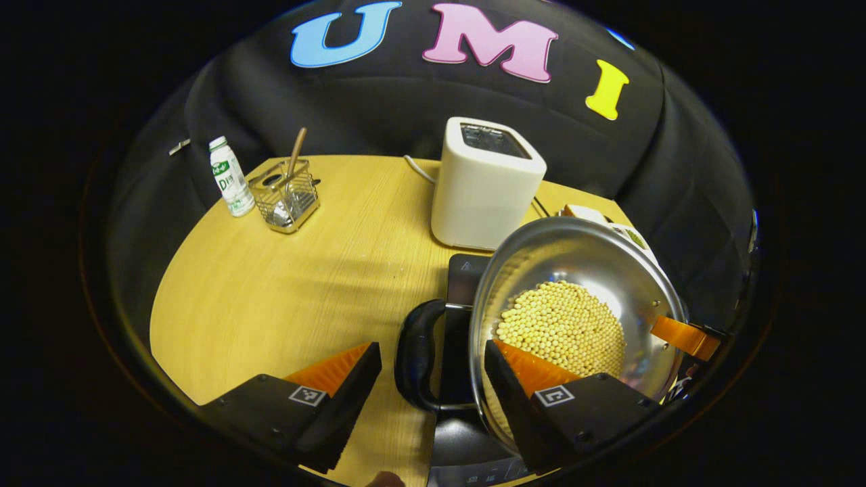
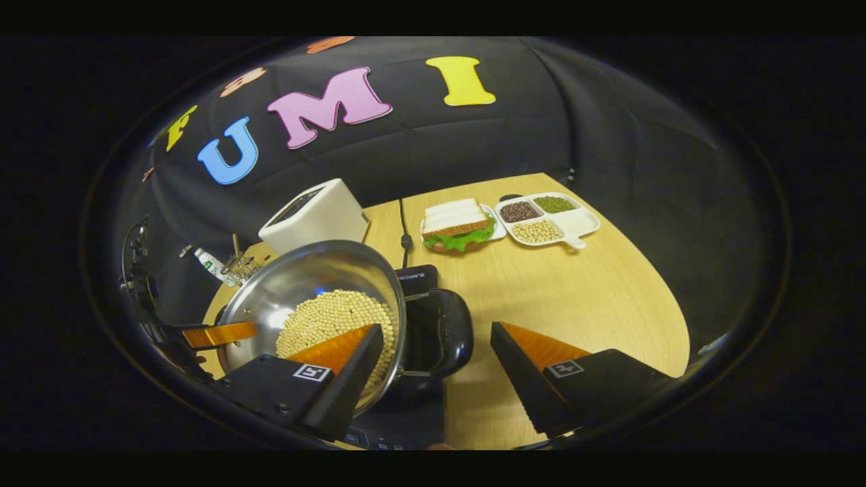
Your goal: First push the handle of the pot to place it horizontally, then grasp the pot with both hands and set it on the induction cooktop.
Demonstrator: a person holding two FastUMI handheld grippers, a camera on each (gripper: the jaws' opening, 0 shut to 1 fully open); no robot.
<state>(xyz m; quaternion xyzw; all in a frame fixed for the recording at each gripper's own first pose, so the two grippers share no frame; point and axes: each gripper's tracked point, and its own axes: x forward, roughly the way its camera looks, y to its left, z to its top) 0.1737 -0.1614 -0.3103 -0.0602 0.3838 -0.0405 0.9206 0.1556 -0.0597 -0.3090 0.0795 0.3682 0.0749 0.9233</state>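
Over the black induction cooktop (image 1: 467, 270), I hold the steel pot of yellow beans (image 1: 575, 304) level between both grippers so nothing spills. My left gripper (image 1: 433, 358) straddles one black loop handle (image 1: 416, 355), jaws spread; my right gripper (image 2: 436, 338) does likewise at the other (image 2: 443, 331).

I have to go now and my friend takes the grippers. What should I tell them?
Left gripper: open, one finger outside the pot's left handle, the other inside the rim over the beans.
Right gripper: open the same way around the right handle.
The pot sits over the black induction cooktop, in front of the toaster; whether its base already rests flat on it, I can't tell.
Done: the pot has been brought to the cooktop.
Left: check it sits flat, then ease both grippers clear without tipping the beans.
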